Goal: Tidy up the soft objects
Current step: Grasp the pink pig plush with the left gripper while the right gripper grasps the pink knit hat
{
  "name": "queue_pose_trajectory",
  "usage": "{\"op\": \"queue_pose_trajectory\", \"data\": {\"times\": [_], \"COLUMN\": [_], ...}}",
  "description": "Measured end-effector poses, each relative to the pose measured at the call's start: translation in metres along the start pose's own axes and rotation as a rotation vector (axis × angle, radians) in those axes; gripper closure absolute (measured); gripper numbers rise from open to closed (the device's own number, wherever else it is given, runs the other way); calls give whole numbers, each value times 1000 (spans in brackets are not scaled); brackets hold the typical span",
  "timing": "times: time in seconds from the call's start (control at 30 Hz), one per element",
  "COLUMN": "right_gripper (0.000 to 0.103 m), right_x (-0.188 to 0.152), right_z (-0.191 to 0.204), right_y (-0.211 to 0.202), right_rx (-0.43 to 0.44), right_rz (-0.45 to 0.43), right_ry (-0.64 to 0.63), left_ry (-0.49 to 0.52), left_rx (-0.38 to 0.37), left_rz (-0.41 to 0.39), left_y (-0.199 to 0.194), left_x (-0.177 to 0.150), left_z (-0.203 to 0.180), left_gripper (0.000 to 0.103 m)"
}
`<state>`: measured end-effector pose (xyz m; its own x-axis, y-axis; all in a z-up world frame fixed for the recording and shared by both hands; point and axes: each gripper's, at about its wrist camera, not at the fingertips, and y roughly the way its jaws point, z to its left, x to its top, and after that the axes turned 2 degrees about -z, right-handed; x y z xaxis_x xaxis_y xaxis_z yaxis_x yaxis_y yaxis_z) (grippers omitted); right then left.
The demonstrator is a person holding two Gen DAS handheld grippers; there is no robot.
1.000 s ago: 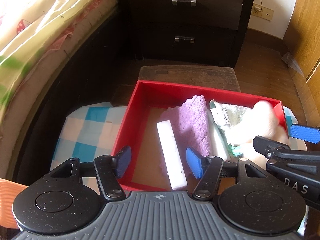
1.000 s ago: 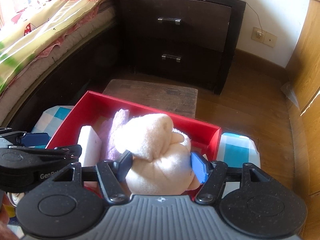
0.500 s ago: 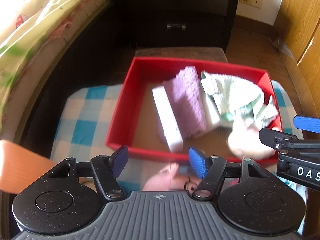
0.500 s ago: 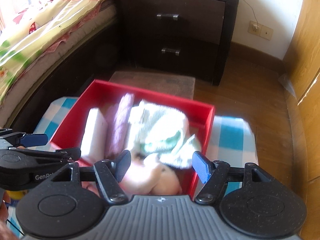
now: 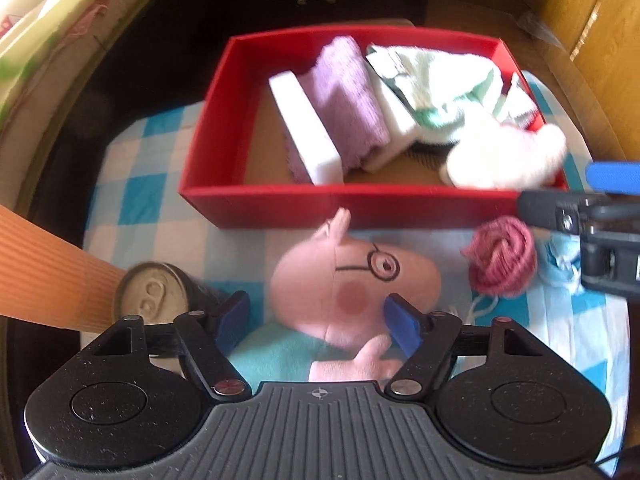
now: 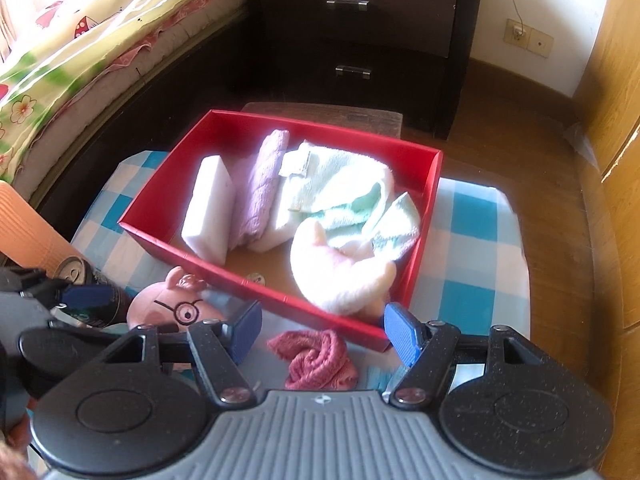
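Bed (image 6: 80,60) with floral cover along the left; dark nightstand (image 6: 360,32) behind. Checked blue-and-white cloth (image 6: 480,240) covers the desk.

Red box (image 6: 276,300) sits on the cloth. Inside, left to right: white foam block (image 6: 208,208) on edge, lilac towel (image 6: 264,184) leaning against it, pale green towel (image 6: 340,188) crumpled, and a cream plush toy (image 6: 340,276) in the near right corner, touching the green towel.

Outside the box, on the cloth in front of its near wall: pink pig plush (image 5: 352,280) with glasses and a teal body, lying on its back; a drink can (image 5: 152,296) just left of it; a rolled dark-pink cloth (image 5: 500,256) to its right; a light blue item beyond that, too blurred to identify.

Left hand-held gripper (image 5: 318,318): jaws opening, wide, pointed steeply down over the pig plush. The head lies between the blue pads; right pad looks close to the cheek, no squeeze visible.

Right hand-held gripper (image 6: 320,328): jaws moderately apart, nothing held; dark-pink cloth lies below the gap.
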<state>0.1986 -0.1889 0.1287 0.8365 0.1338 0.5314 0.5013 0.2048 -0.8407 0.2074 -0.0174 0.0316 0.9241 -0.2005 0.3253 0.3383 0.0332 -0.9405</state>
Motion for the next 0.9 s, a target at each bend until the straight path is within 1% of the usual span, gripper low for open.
{"op": "queue_pose_trajectory", "data": {"times": [0.03,0.17,0.3,0.43,0.5,0.6,0.77,0.9], "right_gripper": [57,57,57,57,57,57,56,56], "right_x": [-2,-7,-14,-23,-28,-35,-41,-40], "right_z": [0,1,-2,-11,-15,-17,-15,-9], "right_y": [-1,-3,1,8,12,17,22,25], "right_rx": [1,12,8,2,0,-8,-6,0], "right_rz": [1,4,22,47,63,85,105,107], "right_ry": [1,-1,-1,11,17,13,-2,-10], "left_ry": [13,38,70,88,93,68,42,27], "left_rx": [-2,-20,6,11,20,36,6,0], "left_rz": [6,33,28,27,32,47,63,66], "left_y": [2,14,21,25,29,37,39,42], "left_x": [-3,-15,-21,-26,-29,-31,-33,-32], "left_z": [-1,-6,-13,-15,-16,-12,-8,-5], "left_gripper": [25,23,20,15,15,15,15,15]}}
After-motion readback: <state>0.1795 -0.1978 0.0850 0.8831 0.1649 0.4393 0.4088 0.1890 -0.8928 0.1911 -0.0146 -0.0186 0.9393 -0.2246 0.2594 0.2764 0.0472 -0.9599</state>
